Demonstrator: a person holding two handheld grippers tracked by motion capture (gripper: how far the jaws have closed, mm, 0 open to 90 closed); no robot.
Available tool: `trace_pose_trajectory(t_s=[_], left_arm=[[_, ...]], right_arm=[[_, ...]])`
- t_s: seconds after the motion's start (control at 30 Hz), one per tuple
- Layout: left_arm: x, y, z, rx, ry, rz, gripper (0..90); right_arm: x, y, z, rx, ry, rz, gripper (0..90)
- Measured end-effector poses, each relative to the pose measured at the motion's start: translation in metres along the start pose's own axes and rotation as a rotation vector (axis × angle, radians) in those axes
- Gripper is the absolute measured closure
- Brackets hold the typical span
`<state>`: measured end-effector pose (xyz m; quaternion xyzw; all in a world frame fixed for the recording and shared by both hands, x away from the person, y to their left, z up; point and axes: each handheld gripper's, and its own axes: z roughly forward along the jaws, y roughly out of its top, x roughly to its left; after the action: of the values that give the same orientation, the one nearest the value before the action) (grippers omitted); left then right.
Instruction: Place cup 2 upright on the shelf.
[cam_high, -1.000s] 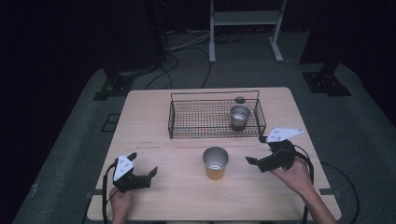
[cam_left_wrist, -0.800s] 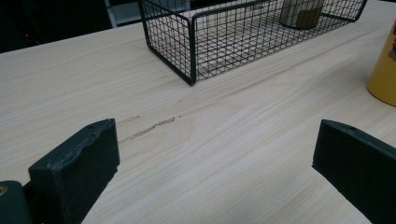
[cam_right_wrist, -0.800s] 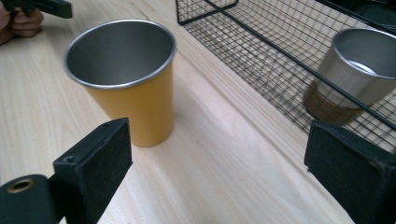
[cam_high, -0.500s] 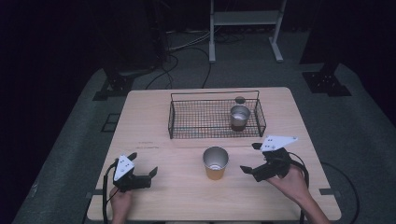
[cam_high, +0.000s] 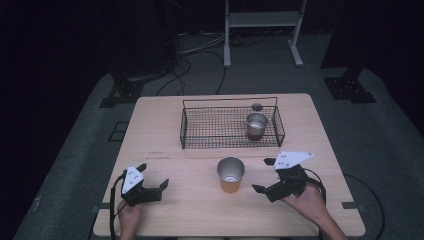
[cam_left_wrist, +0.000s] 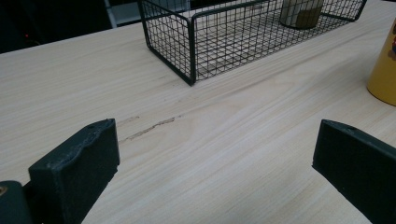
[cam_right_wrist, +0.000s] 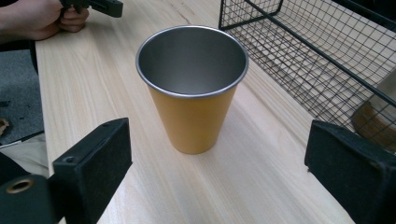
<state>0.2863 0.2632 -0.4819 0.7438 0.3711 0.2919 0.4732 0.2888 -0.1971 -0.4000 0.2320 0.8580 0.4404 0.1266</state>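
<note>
I have the yellow cup (cam_high: 231, 175) standing upright on the wooden table (cam_high: 200, 210), just below the centre of the high view, its steel-lined mouth open to the camera. In the right gripper view the yellow cup (cam_right_wrist: 192, 86) sits in the upper middle of the frame, ahead of my two black jaws and between their lines, and neither pad touches it.

My right gripper (cam_high: 264, 175) is at the lower right of the high view, just beside the cup and pointing towards it from the right. Its jaws stand wide apart with only bare table between them, and they have just been opening a little further.

My left gripper (cam_high: 155, 176) rests at the lower left of the high view, well apart from the cup. Its jaws are spread wide too, with nothing between them but wood grain in the left gripper view, where the cup (cam_left_wrist: 384, 70) shows as a yellow edge at the right of the frame.

The wire basket (cam_high: 227, 102) lies above the cup in the upper middle of the table. A second metal cup (cam_high: 256, 125) stands upright inside its right end.
</note>
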Motion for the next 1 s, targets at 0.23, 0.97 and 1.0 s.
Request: trace_pose_trajectory(t_s=[0.23,0.97,1.0], left_arm=[[0.0,0.0,0.0,-0.001,0.0,-0.001,0.0],[0.0,0.0,0.0,0.0,-0.001,0.002,0.0],[0.0,0.0,0.0,-0.001,-0.001,0.001,0.0]], right_arm=[[0.007,0.002,0.002,-0.004,0.012,-0.013,5.5],[0.015,0.004,0.019,0.024,0.041,-0.018,3.0],[0.015,0.004,0.02,0.026,0.044,-0.014,2.9]])
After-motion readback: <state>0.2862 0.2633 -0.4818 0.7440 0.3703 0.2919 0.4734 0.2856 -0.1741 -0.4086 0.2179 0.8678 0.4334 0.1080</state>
